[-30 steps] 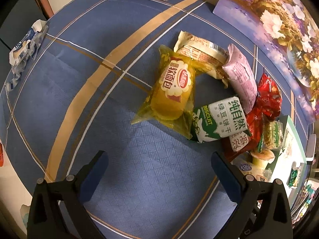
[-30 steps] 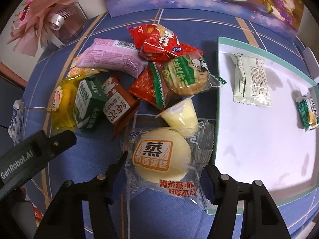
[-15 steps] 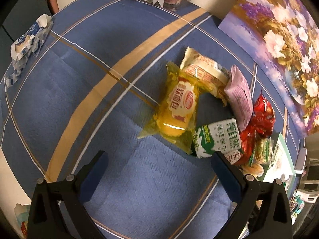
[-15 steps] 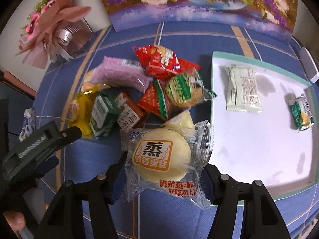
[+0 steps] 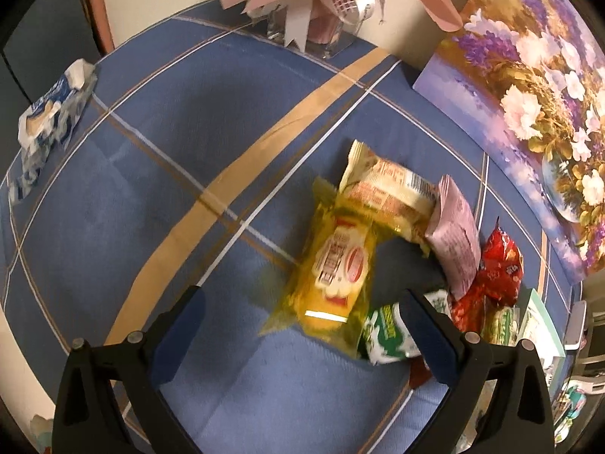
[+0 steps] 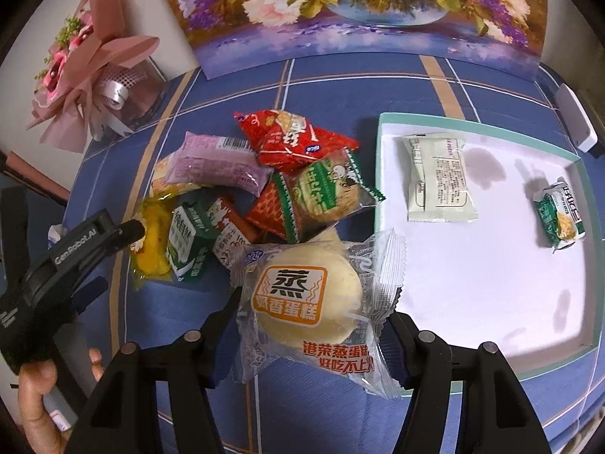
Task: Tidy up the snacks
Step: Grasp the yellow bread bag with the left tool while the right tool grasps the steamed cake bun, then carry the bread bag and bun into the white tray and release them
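My right gripper (image 6: 314, 325) is shut on a round steamed cake (image 6: 302, 295) in a clear wrapper with an orange label, held above the blue cloth beside the tray. The white tray (image 6: 472, 283) with a teal rim lies to the right and holds a pale green packet (image 6: 438, 178) and a small green packet (image 6: 559, 215). My left gripper (image 5: 302, 299) is open and empty, hovering over the near end of a yellow bread packet (image 5: 336, 268). A green biscuit packet (image 5: 385, 336) lies by its right finger. Pink (image 5: 457, 242), red (image 5: 499, 265) and cream (image 5: 389, 189) packets are piled behind.
A flower painting (image 6: 359, 11) leans at the back of the table. A pink bouquet (image 6: 94, 72) stands at the back left. A tissue pack (image 5: 49, 113) lies at the table's left edge. A white device (image 6: 576, 121) sits past the tray. A person's hand (image 6: 38, 397) holds the left gripper.
The right gripper has lifted the cake a little higher over the cloth. The left gripper has shifted and tilted, so the snack pile now sits lower and closer to its fingers.
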A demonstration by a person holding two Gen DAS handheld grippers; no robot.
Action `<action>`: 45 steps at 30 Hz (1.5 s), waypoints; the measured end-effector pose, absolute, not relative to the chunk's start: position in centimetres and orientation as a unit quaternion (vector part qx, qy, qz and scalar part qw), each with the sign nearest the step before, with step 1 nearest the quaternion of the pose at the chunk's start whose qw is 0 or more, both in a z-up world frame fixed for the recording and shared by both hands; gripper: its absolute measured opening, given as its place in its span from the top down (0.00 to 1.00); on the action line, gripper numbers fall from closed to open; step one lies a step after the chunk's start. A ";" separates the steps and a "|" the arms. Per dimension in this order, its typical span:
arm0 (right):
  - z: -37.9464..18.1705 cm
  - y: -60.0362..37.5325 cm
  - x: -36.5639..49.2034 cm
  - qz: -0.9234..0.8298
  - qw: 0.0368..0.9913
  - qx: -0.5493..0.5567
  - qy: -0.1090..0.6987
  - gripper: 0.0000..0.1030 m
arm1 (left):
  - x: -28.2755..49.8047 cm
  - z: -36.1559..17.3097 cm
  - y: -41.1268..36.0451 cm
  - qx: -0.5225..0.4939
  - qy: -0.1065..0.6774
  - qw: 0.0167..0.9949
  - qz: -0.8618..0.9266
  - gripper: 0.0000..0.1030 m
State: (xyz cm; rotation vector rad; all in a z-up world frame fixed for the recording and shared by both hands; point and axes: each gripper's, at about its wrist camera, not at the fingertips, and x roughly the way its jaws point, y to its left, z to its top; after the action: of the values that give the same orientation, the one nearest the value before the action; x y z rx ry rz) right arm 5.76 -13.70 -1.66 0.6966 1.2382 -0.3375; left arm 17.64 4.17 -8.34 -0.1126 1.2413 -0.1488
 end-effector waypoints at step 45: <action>-0.3 -18.5 2.4 -0.206 0.728 0.356 0.548 0.35 | 13.4 -0.5 0.1 -0.013 0.539 0.830 -0.143 0.57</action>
State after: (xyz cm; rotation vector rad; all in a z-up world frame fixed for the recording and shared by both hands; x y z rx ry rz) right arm 2.39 -18.50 -0.33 0.7848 1.2082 -0.4543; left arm 13.37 0.13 -0.52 -0.0273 1.1434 -0.3027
